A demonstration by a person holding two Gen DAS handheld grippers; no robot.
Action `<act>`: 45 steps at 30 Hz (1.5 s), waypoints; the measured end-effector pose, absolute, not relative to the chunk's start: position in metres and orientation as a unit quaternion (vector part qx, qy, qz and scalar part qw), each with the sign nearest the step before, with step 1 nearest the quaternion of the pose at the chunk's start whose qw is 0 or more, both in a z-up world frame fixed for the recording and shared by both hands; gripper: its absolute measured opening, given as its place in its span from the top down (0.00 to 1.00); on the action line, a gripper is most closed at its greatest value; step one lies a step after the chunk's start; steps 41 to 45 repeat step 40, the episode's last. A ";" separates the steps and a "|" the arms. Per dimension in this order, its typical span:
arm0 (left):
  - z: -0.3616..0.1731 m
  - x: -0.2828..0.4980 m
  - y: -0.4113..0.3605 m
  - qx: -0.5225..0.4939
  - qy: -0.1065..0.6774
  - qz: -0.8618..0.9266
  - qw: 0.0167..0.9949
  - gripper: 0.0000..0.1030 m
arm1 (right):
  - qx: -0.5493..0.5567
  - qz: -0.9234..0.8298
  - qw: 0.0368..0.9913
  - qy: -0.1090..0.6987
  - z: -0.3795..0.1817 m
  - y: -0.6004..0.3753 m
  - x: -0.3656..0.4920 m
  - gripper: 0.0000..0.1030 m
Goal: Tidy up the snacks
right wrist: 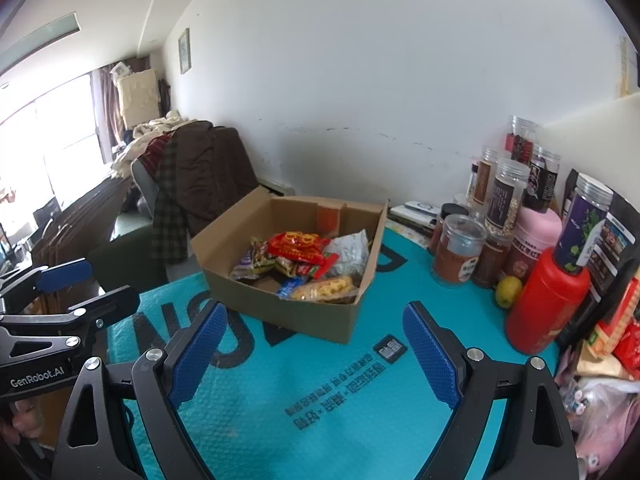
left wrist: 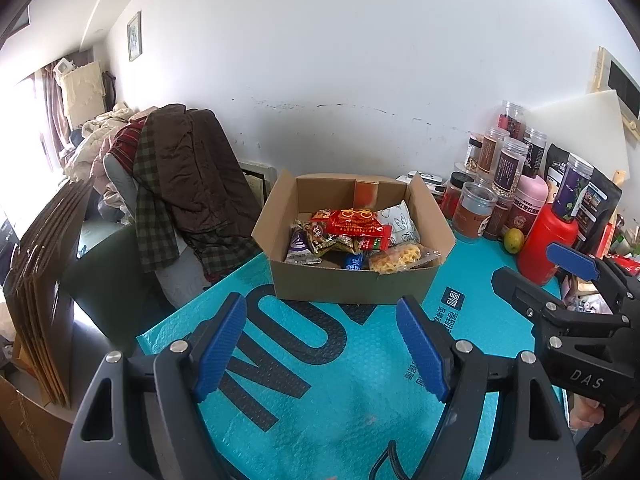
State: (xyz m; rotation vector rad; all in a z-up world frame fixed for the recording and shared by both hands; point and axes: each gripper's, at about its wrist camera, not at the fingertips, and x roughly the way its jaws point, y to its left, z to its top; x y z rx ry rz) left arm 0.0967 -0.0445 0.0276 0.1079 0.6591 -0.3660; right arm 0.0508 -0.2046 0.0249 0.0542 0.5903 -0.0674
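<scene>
left wrist view: left gripper [left wrist: 320, 344] is held spread apart and empty over the teal mat [left wrist: 344, 392]; snack packets [left wrist: 352, 240] are seen already piled in the cardboard box [left wrist: 348, 284] | right wrist view: right gripper [right wrist: 312, 356] is likewise spread, nothing held; more packets [right wrist: 612, 344] lie outside at right, so sorting is judged partly done

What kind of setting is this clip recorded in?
Probably a lived-in home room: brown quilted jacket heaped on a chair, clear plastic pantry jars along the wall, open cardboard box of snack packets on a teal mat.
</scene>
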 end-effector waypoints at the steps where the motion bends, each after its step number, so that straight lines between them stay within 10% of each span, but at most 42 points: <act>1: 0.028 0.097 -0.045 0.052 0.322 -0.178 0.929 0.25 | 0.026 -0.032 0.956 0.291 0.025 -0.205 0.051 0.12; 45: 0.024 0.082 -0.039 0.067 0.329 -0.156 0.929 0.25 | 0.017 0.008 0.954 0.301 0.017 -0.194 0.058 0.12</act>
